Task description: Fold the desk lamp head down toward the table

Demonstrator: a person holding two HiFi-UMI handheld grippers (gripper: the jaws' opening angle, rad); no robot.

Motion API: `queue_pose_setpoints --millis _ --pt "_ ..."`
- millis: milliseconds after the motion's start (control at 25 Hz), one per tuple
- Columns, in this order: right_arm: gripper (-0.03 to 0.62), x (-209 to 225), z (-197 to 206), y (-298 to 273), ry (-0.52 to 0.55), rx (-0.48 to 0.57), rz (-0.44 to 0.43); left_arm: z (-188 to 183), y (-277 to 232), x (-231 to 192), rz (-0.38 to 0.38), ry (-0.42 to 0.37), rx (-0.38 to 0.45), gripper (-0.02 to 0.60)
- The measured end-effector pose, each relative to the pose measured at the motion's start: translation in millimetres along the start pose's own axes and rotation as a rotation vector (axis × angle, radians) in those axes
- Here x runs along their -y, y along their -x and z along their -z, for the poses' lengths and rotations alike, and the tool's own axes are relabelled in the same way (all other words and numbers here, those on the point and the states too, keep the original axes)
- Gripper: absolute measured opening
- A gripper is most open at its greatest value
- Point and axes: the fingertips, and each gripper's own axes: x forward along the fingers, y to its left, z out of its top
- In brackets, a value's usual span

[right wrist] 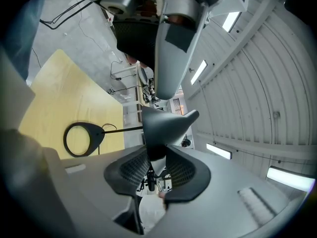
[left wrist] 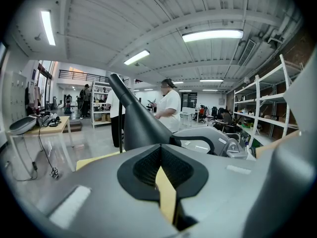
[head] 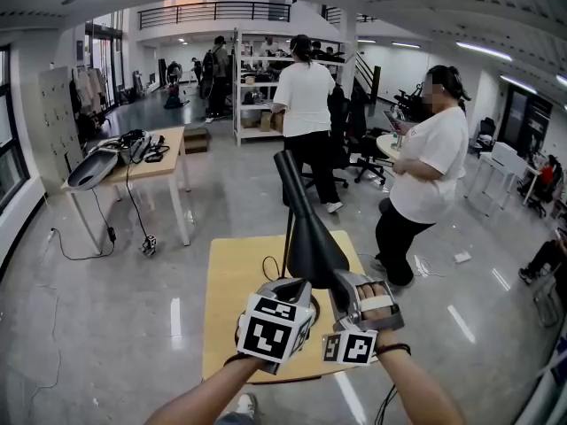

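A black desk lamp stands on a small yellow table [head: 229, 326]. Its cone-shaped head [head: 312, 242] slants up from the wide rim near me to the narrow end, beside the thin stem [head: 287, 228]. In the right gripper view the ring-shaped base [right wrist: 79, 139] lies on the tabletop, and the rim of the lamp head [right wrist: 166, 123] sits between the pads of my right gripper [right wrist: 154, 157], whose jaws stand a little apart, open. My left gripper [head: 292, 286] hovers just left of the head with nothing in it. In its own view the jaws [left wrist: 159, 155] meet, shut.
Two people stand beyond the table, one in white at the right [head: 427, 180] and one at the shelving [head: 304, 104]. A longer table with gear [head: 146, 162] stands at the left, with a cable trailing on the grey floor.
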Motion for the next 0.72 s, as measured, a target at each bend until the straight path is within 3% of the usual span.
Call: queue_pose_setpoints --millis 480,720 --pt "0.12 -35.2 -5.6 -27.6 -0.019 -0.024 -0.046 11.1 -5.4 -24.8 -0.021 -0.007 -0.005 0.02" --pt "0.118 -32.1 -4.7 -28.6 -0.039 -0.029 -0.063 3.1 -0.2 -23.4 -0.033 -0.007 -0.009 0.02"
